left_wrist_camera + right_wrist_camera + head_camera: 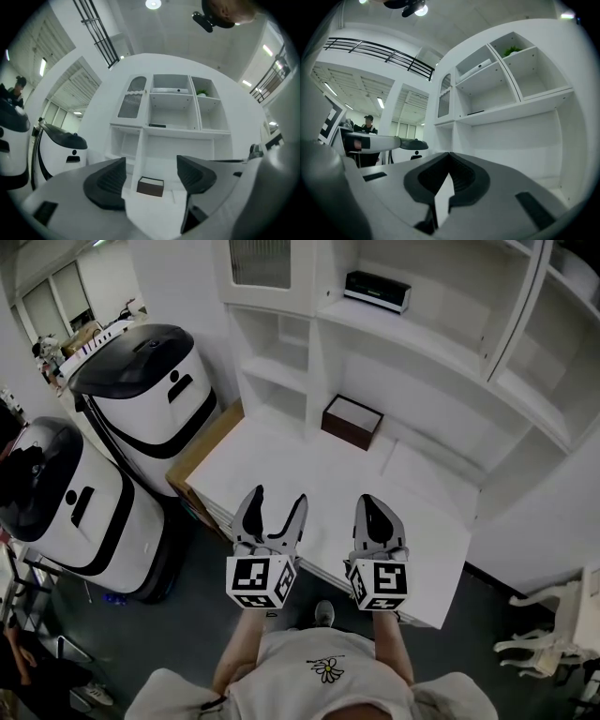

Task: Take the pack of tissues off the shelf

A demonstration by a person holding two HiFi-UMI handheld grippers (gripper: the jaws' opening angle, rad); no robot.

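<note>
Held low over the near edge of the white counter (309, 474), the left gripper (279, 495) is seen released, its jaws spread with nothing between them. The right gripper (375, 504) beside it is clenched, jaws together and empty. A brown box (352, 421) is set at the far side of the counter. The pack of tissues (377, 290) is laid on the shelf (441, 338) above, far and slightly right, well apart from both grippers.
</note>
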